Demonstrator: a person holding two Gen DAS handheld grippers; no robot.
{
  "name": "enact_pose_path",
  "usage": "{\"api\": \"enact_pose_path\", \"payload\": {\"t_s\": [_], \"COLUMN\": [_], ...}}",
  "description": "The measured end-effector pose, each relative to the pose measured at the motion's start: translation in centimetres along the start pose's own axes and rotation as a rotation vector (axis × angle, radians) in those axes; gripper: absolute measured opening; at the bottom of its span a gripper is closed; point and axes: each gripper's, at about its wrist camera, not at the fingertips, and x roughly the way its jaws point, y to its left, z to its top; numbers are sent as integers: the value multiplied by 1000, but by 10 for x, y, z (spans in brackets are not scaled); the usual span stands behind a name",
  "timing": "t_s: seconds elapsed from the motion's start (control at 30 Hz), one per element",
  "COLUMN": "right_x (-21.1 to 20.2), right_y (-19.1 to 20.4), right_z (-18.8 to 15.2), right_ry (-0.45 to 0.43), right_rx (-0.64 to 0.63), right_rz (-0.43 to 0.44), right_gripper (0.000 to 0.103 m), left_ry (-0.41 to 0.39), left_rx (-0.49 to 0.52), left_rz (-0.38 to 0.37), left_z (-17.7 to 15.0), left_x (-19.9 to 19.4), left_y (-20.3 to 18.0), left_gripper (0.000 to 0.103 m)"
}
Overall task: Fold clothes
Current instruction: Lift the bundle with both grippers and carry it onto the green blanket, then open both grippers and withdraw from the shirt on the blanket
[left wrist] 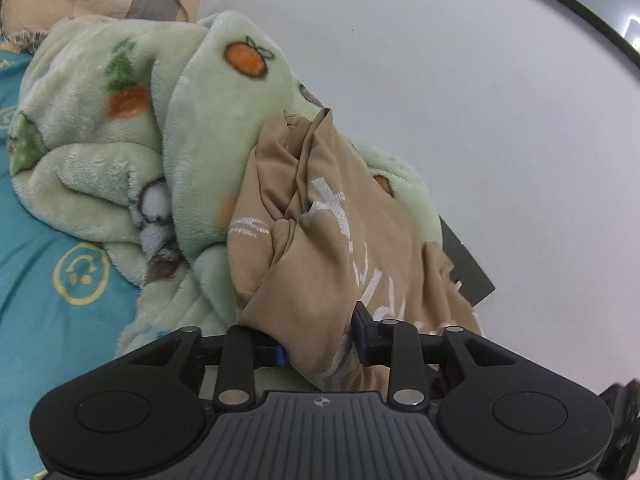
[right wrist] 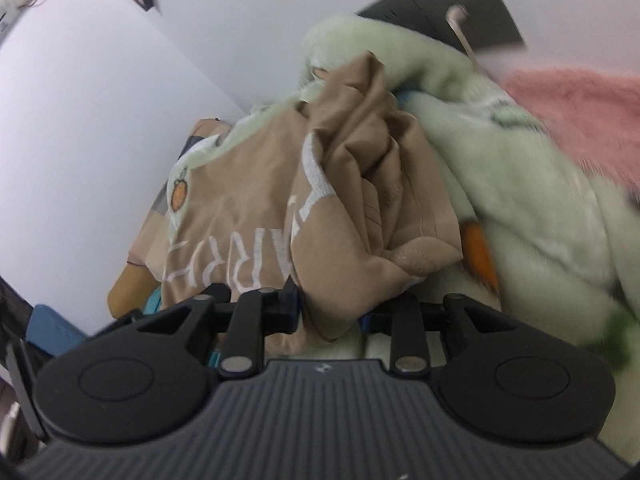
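The tan shirt (left wrist: 320, 232) lay crumpled over a green fleece blanket (left wrist: 120, 128) on the blue sheet (left wrist: 48, 248), and each claw pinched a bunch of its cloth: the left gripper (left wrist: 320, 350) near the white lettering, the right gripper (right wrist: 332, 314) on a hanging fold. It looked light, limp and a little slick, likely to sag and slide, so I judged the hem corners or shoulder seams the better places to hold, once found. Collar, sleeves and hem were buried in folds, the lettering was only partly legible, and the right view was motion-blurred around the pink cloth (right wrist: 580, 120).
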Motion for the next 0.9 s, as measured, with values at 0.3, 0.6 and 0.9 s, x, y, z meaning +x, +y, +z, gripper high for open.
{"api": "enact_pose_path", "payload": {"t_s": [0.3, 0.6, 0.9], "right_x": [-77, -201, -305], "right_y": [41, 110, 133], "right_z": [25, 0, -42], "right_ry": [-63, -207, -266], "right_rx": [-162, -397, -473], "right_rz": [-69, -60, -42], "right_gripper": [93, 93, 93], "left_ry": [-28, -181, -258], "left_rx": [228, 408, 475], "left_rz": [188, 246, 262], "left_z": [11, -3, -63], "left_x": [-85, -215, -329], "left_y": [-63, -154, -213], "left_gripper": [102, 103, 103]}}
